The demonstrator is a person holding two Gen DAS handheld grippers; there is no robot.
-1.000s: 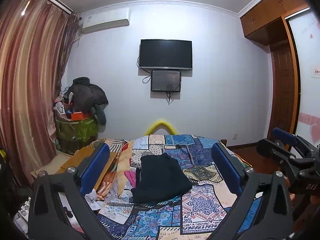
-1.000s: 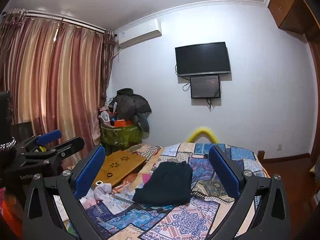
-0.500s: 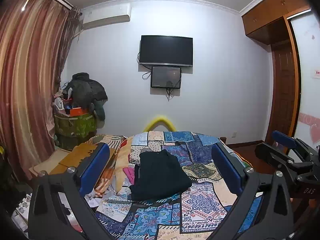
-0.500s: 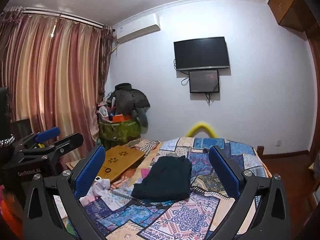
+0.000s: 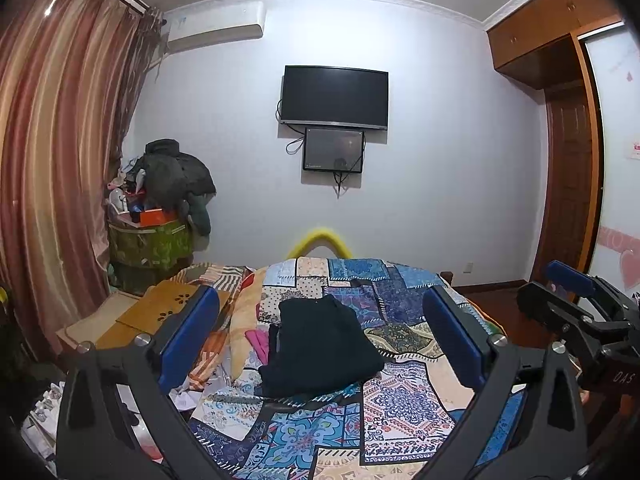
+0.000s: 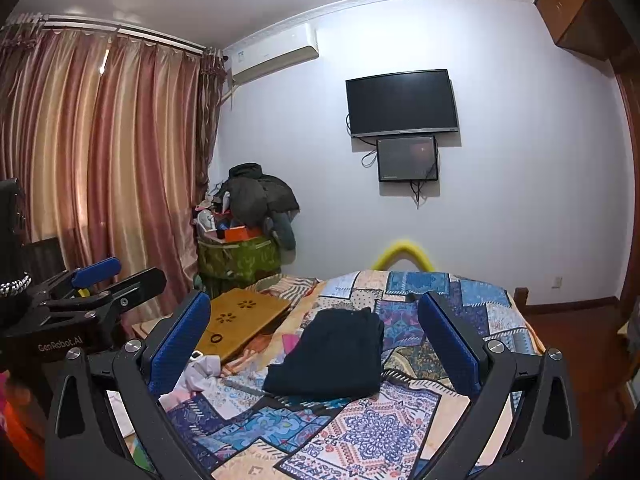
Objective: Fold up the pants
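Observation:
The dark pants [image 5: 318,346] lie folded into a compact stack on the patchwork bedspread [image 5: 400,400]; they also show in the right wrist view [image 6: 332,354]. My left gripper [image 5: 320,336] is open and empty, held back above the near part of the bed, well short of the pants. My right gripper [image 6: 316,340] is open and empty too, at a similar distance. The right gripper appears at the right edge of the left wrist view [image 5: 580,312], and the left gripper at the left edge of the right wrist view [image 6: 80,300].
A wooden lap desk [image 6: 236,324] lies on the bed's left side, with pink [image 5: 256,340] and white [image 6: 196,372] clothing beside the pants. A green bin piled with clothes [image 6: 240,256] stands by the curtain. A TV [image 5: 334,96] hangs on the far wall; a wardrobe [image 5: 568,184] is at right.
Both grippers have tilted slightly upward, so the bed and pants sit lower in both views. The pants have not moved. Both grippers stay open.

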